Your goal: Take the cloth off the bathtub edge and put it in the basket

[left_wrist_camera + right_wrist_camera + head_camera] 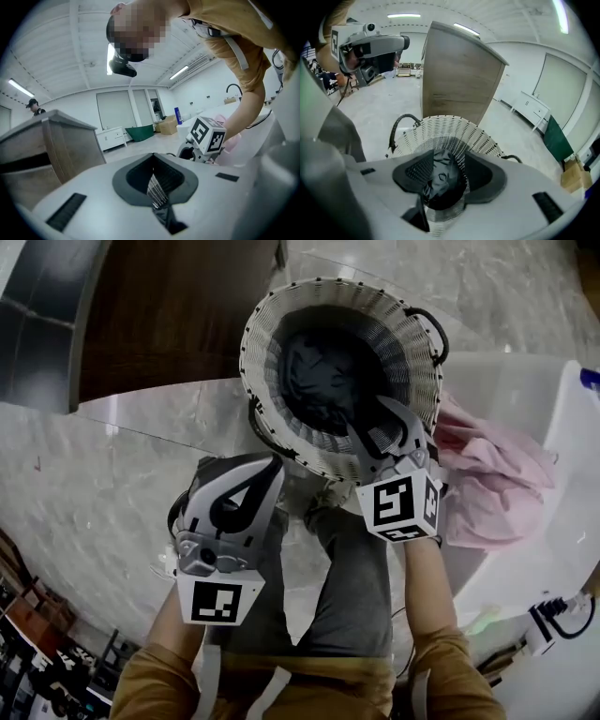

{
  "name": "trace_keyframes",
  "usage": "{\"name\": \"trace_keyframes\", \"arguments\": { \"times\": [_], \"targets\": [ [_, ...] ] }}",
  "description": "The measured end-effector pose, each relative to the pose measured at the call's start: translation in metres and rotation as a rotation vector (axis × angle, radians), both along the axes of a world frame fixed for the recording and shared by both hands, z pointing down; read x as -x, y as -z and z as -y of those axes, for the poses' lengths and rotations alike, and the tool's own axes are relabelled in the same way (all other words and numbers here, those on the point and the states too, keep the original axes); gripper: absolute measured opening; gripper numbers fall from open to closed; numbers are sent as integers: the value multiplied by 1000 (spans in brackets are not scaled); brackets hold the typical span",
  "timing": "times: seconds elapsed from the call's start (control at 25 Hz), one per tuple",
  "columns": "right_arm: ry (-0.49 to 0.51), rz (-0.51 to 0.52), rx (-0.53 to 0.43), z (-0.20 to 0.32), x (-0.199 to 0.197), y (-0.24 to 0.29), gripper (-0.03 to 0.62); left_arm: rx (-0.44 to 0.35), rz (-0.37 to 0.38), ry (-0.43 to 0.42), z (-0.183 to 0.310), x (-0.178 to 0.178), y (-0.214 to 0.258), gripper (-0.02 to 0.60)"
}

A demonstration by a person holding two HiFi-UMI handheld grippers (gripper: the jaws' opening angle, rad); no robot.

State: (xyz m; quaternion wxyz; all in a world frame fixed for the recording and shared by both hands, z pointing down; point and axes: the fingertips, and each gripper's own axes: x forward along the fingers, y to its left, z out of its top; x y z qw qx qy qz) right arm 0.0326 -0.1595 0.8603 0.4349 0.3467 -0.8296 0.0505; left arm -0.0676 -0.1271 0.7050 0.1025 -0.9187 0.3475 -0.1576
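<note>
A white woven basket (281,310) (440,129) stands on the floor, and a dark cloth (314,371) (438,180) lies crumpled in its bottom. My right gripper (375,418) (443,164) hangs over the basket's near rim, pointing down into it. Its jaws stand open, with the dark cloth showing in the gap below them. A pink cloth (487,474) is draped over the white bathtub edge (562,427) to the right. My left gripper (270,465) (154,187) is held back beside the basket with its jaws shut and nothing in them.
A brown wooden cabinet (178,306) (459,79) stands just behind the basket. The basket has black handles (427,329). The person's grey trouser leg (347,577) is below the grippers. The floor is pale marble tile (94,484).
</note>
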Motion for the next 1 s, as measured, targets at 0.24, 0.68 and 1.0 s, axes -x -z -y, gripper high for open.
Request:
{"name": "trace_keyframes", "arguments": {
  "times": [0.24,0.68,1.0],
  "targets": [
    [0,18,-46,-18,-6,102,67,-17,-9,16,-11,-4,87,6],
    [14,24,-71,-56,-17,260,6,-39,-28,43,-35,-10,220,6],
    [-11,52,-129,-70,-8,355,6,-94,-31,41,-44,0,295,6]
  ]
}}
